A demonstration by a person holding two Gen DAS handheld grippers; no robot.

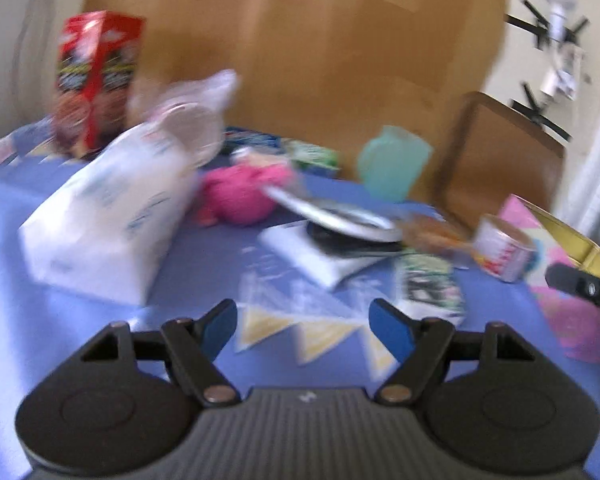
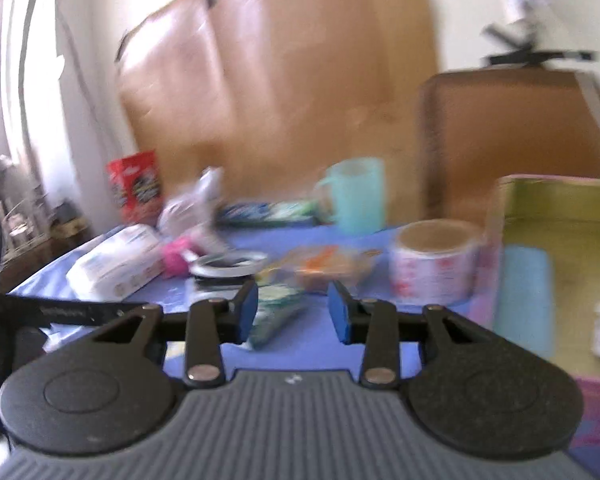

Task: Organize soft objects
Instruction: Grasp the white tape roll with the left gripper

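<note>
My left gripper (image 1: pixel 304 320) is open and empty, low over the blue table (image 1: pixel 12 320). Right under it lies a clear bag of yellow triangles (image 1: pixel 308 330). Beyond it are a white soft pack (image 1: pixel 104 220) and a pink plush (image 1: pixel 240 196). My right gripper (image 2: pixel 293 312) is open too, nothing pressed between its pads. A green-white packet (image 2: pixel 276 312) lies on the table just past its left finger. At the right stands a pink box (image 2: pixel 560 208) with a yellow inside, holding a light-blue soft roll (image 2: pixel 524 300). The views are blurred.
A red carton (image 1: pixel 96 80), teal cup (image 1: pixel 392 164), tape roll (image 1: pixel 504 248), a plate on a white scale (image 1: pixel 332 220) and a snack tub (image 2: pixel 328 266) crowd the table. Cardboard sheets (image 1: pixel 320 40) lean behind. The other gripper's finger (image 1: pixel 580 286) reaches in from the right.
</note>
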